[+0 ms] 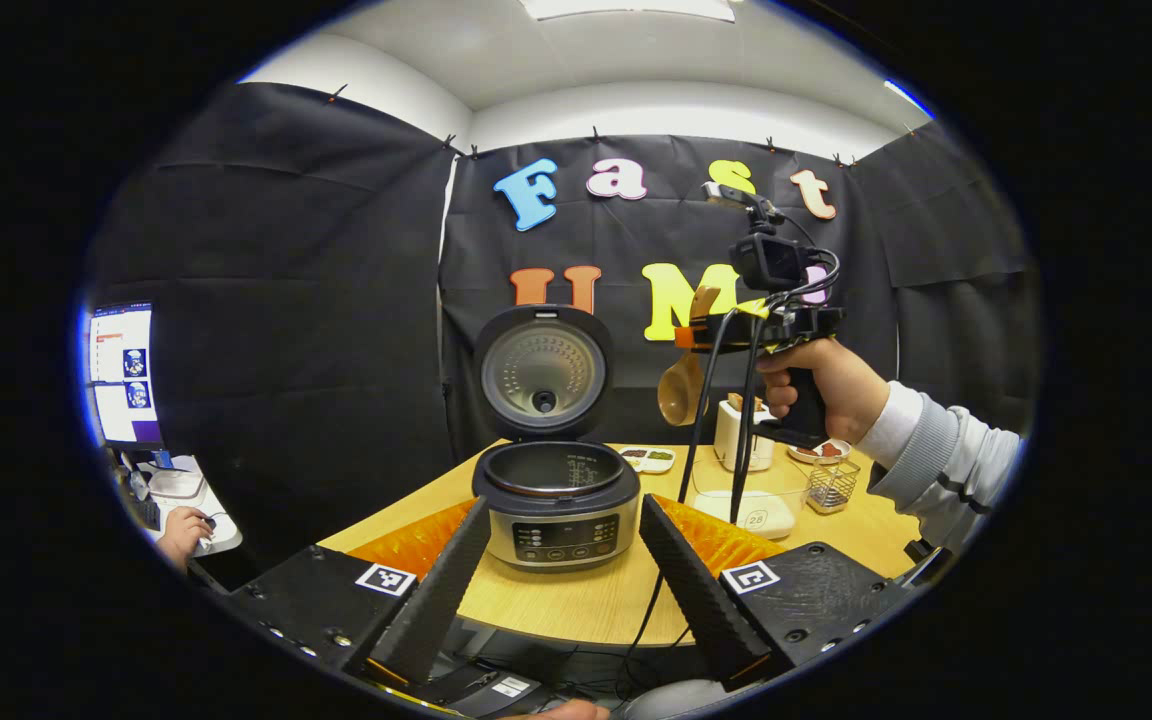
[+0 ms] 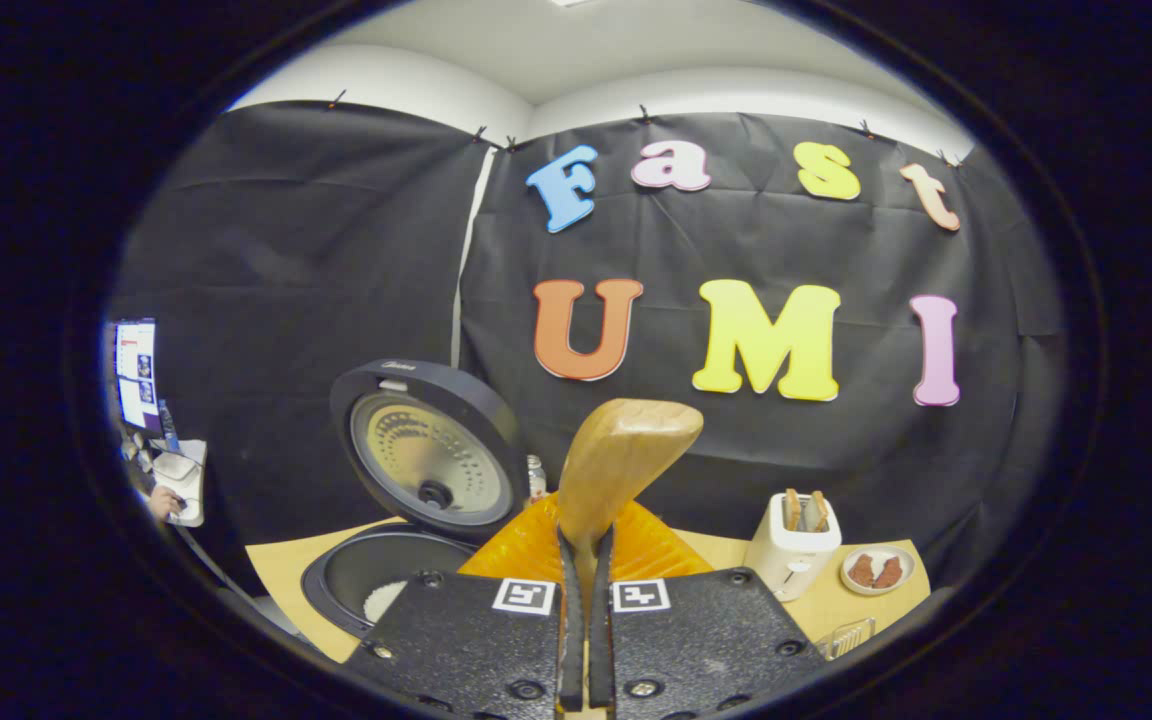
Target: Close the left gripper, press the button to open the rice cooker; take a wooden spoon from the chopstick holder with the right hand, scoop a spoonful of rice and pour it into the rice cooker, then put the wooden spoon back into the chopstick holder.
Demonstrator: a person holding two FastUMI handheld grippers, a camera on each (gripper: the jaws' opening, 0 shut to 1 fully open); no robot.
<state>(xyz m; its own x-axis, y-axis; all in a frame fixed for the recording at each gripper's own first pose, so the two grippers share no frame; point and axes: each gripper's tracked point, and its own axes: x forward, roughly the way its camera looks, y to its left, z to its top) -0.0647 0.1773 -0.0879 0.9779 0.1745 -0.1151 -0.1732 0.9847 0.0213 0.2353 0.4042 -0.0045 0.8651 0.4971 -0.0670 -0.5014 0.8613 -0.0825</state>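
The rice cooker [image 1: 556, 505] stands open on the wooden table, lid [image 1: 543, 370] upright. My left gripper [image 1: 564, 510] is open in front of it, one finger on each side of its front and nothing between them. To the right, above the table, a hand holds my right gripper [image 1: 693, 335], shut on the wooden spoon [image 1: 681, 395], whose bowl hangs down. In the right gripper view the spoon [image 2: 621, 470] rises from my shut right gripper [image 2: 586, 545]. The cooker's pot [image 2: 376, 590] lies lower left with a white patch inside. The wire chopstick holder [image 1: 832, 485] stands at the right.
A white toaster [image 1: 744, 435] and a small plate [image 1: 820, 452] stand behind the holder. A lidded clear box [image 1: 751, 510] sits right of the cooker, and a divided dish [image 1: 648, 458] lies behind it. A person's hand [image 1: 181, 535] rests at a desk with a monitor [image 1: 123, 370], far left.
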